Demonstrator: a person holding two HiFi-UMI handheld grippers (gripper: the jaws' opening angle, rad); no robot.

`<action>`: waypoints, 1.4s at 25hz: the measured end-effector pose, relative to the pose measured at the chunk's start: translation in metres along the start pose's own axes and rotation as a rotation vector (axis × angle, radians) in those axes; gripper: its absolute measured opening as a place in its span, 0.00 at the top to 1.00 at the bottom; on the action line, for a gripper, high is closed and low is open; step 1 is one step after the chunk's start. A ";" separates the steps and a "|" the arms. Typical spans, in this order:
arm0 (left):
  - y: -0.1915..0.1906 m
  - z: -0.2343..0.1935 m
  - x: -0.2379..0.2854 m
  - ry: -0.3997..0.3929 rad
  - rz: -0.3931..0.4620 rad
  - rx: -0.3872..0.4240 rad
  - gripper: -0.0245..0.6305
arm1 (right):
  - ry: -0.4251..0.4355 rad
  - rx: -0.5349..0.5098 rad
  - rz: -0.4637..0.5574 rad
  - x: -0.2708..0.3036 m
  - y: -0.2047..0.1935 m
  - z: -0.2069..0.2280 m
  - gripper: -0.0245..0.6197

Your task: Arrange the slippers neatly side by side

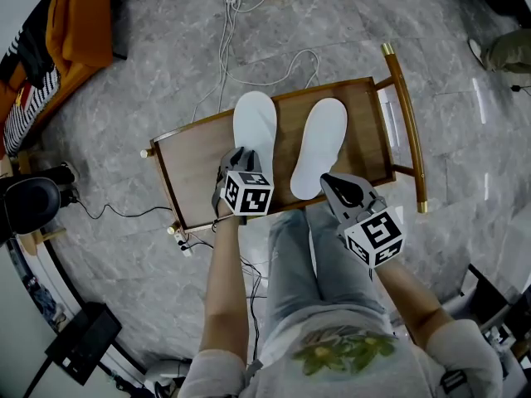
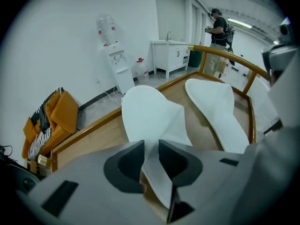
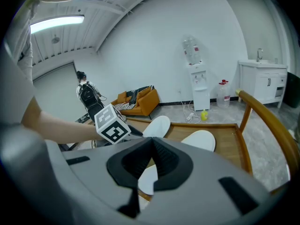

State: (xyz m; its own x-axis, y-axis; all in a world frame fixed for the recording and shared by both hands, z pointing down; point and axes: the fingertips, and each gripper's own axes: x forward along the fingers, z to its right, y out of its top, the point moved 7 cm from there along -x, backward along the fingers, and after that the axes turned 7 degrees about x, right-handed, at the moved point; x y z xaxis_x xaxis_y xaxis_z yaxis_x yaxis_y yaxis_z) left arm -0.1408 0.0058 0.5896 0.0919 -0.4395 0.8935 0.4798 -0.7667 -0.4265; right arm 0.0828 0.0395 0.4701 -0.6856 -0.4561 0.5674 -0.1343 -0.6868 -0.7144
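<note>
Two white slippers lie toes away from me on a wooden table (image 1: 195, 172): the left slipper (image 1: 253, 123) and the right slipper (image 1: 322, 139), a small gap between them. My left gripper (image 1: 236, 160) is at the left slipper's heel. In the left gripper view the left slipper (image 2: 145, 111) bunches up into the jaws, and the left gripper (image 2: 151, 149) is shut on that white fold. My right gripper (image 1: 328, 181) hovers just behind the right slipper's heel. Its tips (image 3: 152, 146) meet, shut with nothing between them; the right slipper (image 3: 199, 139) lies beyond.
A curved wooden rail (image 1: 406, 114) rises along the table's right end. White cables (image 1: 224, 48) trail over the grey floor behind the table. An orange sofa (image 1: 79, 31) is far left, a black chair (image 1: 29, 201) at left. A person (image 2: 218, 32) stands far off.
</note>
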 end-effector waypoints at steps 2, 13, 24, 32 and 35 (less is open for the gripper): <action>-0.001 -0.003 -0.001 -0.004 -0.007 -0.038 0.82 | -0.001 0.000 -0.001 0.000 0.000 0.000 0.95; -0.004 0.005 -0.011 0.006 -0.067 -0.267 0.91 | 0.008 0.001 0.000 0.001 -0.002 -0.004 0.95; -0.009 0.025 -0.016 0.017 -0.092 -0.273 0.91 | 0.009 0.000 0.000 0.001 -0.001 -0.006 0.95; -0.008 0.027 -0.022 0.023 -0.072 -0.201 0.85 | 0.003 0.001 0.003 0.002 -0.002 -0.008 0.95; -0.005 0.028 -0.032 0.041 -0.058 -0.174 0.79 | -0.002 0.005 0.008 -0.001 -0.002 -0.008 0.95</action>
State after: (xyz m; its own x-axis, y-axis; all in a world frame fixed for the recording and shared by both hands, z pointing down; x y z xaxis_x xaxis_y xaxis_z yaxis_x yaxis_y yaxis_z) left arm -0.1214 0.0366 0.5667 0.0308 -0.4086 0.9122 0.3245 -0.8591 -0.3958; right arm 0.0785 0.0458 0.4677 -0.6851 -0.4628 0.5625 -0.1256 -0.6857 -0.7170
